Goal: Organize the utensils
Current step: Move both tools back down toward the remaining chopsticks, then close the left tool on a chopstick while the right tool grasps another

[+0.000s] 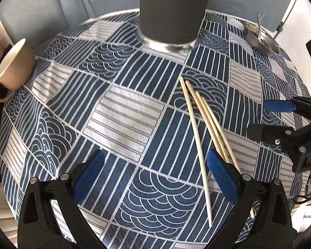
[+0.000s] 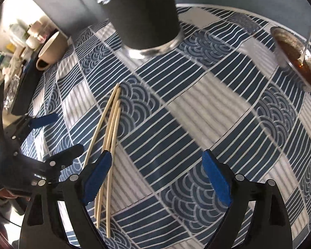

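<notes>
A beige mug (image 1: 12, 66) lies on its side at the edge of a blue-and-white patterned tablecloth (image 1: 122, 114), while a glass bowl (image 2: 296, 58) of brown residue holds a spoon (image 2: 306, 41) opposite.

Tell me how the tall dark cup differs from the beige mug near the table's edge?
The tall dark cylindrical cup is charcoal with a shiny metal base; the beige ceramic mug is pale throughout. The dark cup looks taller and shows no handle; the mug is squat with a looped handle. The dark cup sits nearer the middle, beyond the wooden chopsticks; the mug sits at the edge. Both rest on the blue patterned tablecloth.
</notes>
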